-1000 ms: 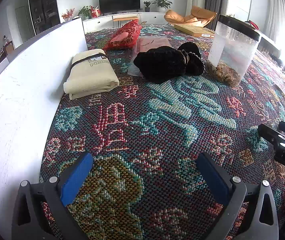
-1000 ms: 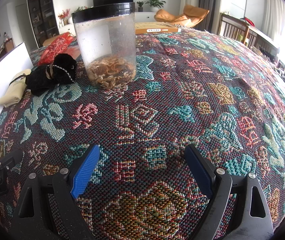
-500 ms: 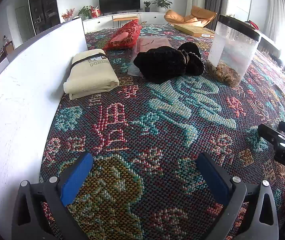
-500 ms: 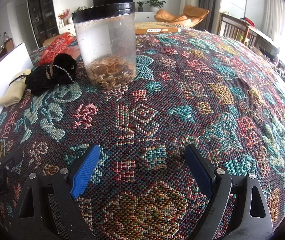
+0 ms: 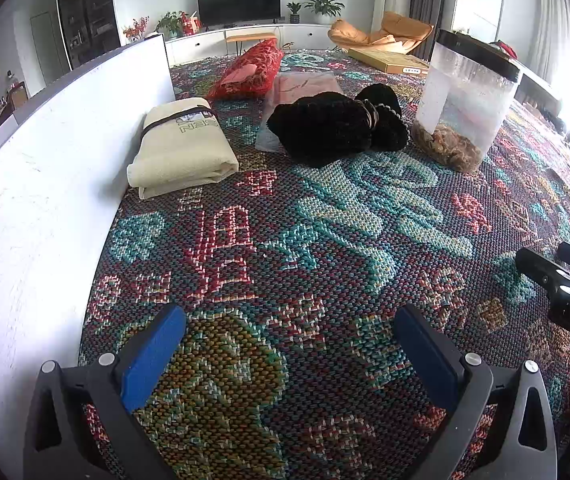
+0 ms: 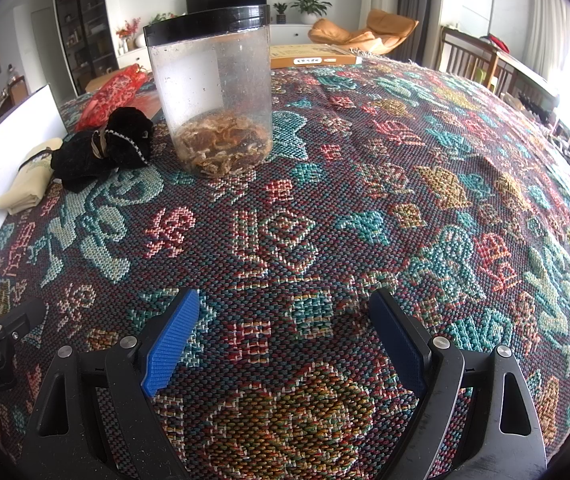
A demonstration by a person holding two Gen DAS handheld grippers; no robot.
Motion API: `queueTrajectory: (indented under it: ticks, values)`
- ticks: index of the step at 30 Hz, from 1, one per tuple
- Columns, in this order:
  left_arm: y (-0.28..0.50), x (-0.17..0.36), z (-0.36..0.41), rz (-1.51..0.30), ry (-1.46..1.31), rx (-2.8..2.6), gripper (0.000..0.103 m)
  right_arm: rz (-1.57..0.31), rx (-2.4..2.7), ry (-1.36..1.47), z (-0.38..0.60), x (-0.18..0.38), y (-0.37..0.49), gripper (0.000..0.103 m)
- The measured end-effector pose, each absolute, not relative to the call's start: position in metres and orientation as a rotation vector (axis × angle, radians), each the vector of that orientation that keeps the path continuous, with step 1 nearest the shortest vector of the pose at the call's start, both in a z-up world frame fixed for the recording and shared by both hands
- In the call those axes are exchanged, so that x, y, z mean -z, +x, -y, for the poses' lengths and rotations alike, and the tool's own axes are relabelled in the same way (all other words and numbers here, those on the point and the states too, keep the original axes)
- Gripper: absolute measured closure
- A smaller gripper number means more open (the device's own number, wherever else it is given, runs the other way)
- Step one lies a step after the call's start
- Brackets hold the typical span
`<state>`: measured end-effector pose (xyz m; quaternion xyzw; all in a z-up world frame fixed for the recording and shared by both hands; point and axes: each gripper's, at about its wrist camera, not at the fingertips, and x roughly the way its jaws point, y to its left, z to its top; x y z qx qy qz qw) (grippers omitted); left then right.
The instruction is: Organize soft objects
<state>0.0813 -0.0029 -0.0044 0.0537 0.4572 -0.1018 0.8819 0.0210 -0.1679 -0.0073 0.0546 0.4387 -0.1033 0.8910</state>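
Note:
A folded cream towel (image 5: 183, 148) with a dark band lies by the white board. Right of it sits a black fuzzy bundle (image 5: 337, 124) tied with a beaded band, resting partly on a clear bag of pink cloth (image 5: 305, 86). A red patterned pouch (image 5: 251, 70) lies farther back. My left gripper (image 5: 289, 322) hovers open over bare woven cloth, well short of them. My right gripper (image 6: 285, 304) is open too, with nothing between its blue pads (image 6: 171, 338). In the right wrist view the black bundle (image 6: 103, 148) and towel (image 6: 29, 182) lie far left.
A clear jar (image 6: 213, 92) with a black lid and brown dried bits stands right of the bundle. A white board (image 5: 45, 184) walls the left side. A flat cardboard box (image 6: 309, 56) lies at the far edge of the patterned tablecloth (image 6: 405, 184).

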Motion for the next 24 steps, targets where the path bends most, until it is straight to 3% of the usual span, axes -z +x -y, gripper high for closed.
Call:
queueTrajectory:
  ticks: [9, 17, 20, 21, 24]
  values:
    - [0.077, 0.003, 0.001, -0.949, 0.107, 0.222, 0.000, -0.890, 0.075, 0.182, 0.148, -0.012, 0.029, 0.014]
    - [0.078, 0.003, 0.001, -0.947, 0.103, 0.223, 0.000, -1.020, -0.123, 0.200, 0.059, -0.049, 0.153, 0.015]
    - [0.078, 0.003, 0.002, -0.947, 0.102, 0.223, 0.000, -1.107, -0.107, -0.003, 0.021, -0.032, 0.192, 0.014]
    - [0.078, 0.003, 0.002, -0.947, 0.103, 0.223, 0.000, -1.133, -0.091, -0.111, 0.011, -0.023, 0.198, 0.017]
    - [0.078, 0.003, 0.000, -0.944, 0.095, 0.228, 0.000, -1.067, -0.062, -0.228, 0.008, -0.022, 0.185, 0.066]
